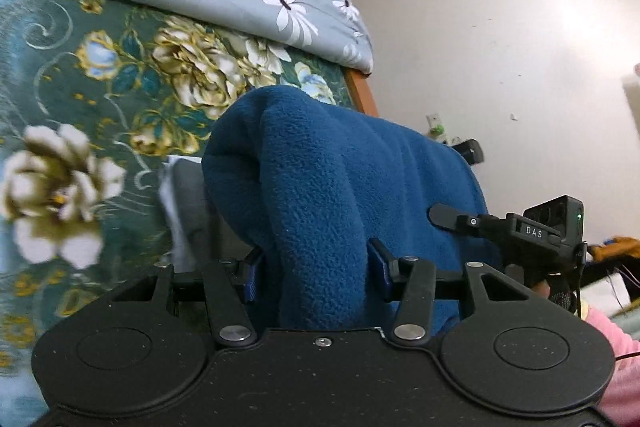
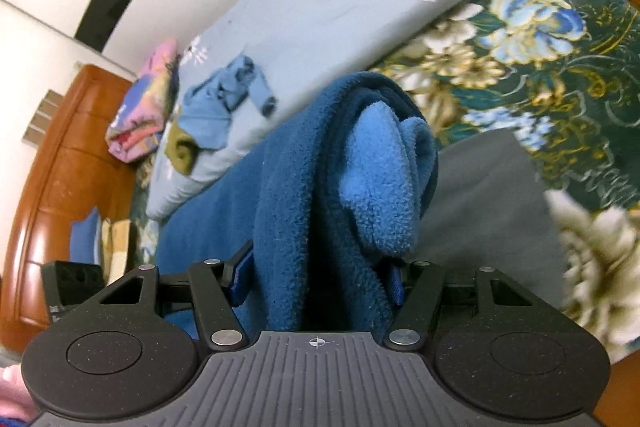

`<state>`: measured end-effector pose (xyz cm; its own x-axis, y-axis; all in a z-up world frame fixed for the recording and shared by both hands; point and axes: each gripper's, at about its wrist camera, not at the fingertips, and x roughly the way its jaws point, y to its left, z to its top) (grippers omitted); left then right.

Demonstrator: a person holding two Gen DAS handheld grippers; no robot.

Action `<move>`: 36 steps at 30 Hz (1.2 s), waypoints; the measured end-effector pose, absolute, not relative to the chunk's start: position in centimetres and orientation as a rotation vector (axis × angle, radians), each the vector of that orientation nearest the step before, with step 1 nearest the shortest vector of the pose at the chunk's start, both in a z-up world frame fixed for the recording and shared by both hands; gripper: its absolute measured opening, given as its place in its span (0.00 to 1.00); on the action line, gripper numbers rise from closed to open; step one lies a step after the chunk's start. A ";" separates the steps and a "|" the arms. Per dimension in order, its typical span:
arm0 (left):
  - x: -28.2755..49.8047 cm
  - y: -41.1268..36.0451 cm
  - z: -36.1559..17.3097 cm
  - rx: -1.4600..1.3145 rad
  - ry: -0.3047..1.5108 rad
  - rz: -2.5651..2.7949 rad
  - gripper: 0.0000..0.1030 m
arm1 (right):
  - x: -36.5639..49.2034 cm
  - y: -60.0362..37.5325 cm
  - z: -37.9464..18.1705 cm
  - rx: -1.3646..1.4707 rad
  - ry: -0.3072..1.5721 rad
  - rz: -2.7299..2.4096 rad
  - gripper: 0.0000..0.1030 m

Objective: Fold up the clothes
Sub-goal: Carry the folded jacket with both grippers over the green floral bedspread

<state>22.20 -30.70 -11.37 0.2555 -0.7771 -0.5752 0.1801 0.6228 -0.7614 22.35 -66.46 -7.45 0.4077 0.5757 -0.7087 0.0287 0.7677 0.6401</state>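
Left gripper (image 1: 316,271) is pinching a thick bunch of the blue fleece garment (image 1: 320,167), and the right gripper (image 2: 316,277) is clamping another bunch, so the fleece is hanging stretched between both above the floral bed (image 1: 120,75), likely carried flat for folding.

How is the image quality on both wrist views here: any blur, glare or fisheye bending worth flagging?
Left wrist: the blue fleece garment and left gripper are sharp, the floral bedcover is smeared by motion blur, and a bright patch glares on the wall. Right wrist: the fleece is sharp, the bedcover's flower at right blurs, and fisheye bends the wooden headboard.
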 end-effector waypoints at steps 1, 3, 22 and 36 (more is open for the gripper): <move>22.6 -31.7 -11.6 -0.628 1.141 -0.699 0.46 | 23.1 -67.6 -8.0 0.633 1.122 0.387 0.57; 23.6 -33.5 -12.2 -0.610 1.150 -0.676 0.47 | 24.5 -69.2 -9.2 0.630 1.137 0.402 0.58; 24.3 -39.0 -18.2 -0.481 1.233 -0.511 0.50 | 26.4 -73.9 -20.0 0.723 1.236 0.432 0.61; 24.6 -39.4 -19.0 -0.430 1.265 -0.497 0.55 | 26.0 -73.7 -20.0 0.661 1.237 0.369 0.68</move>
<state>24.59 -39.38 -19.04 0.2227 -0.5740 -0.7880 0.1167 0.8182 -0.5630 26.01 -73.70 -19.98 0.3032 0.5950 -0.7444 0.0893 0.7599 0.6438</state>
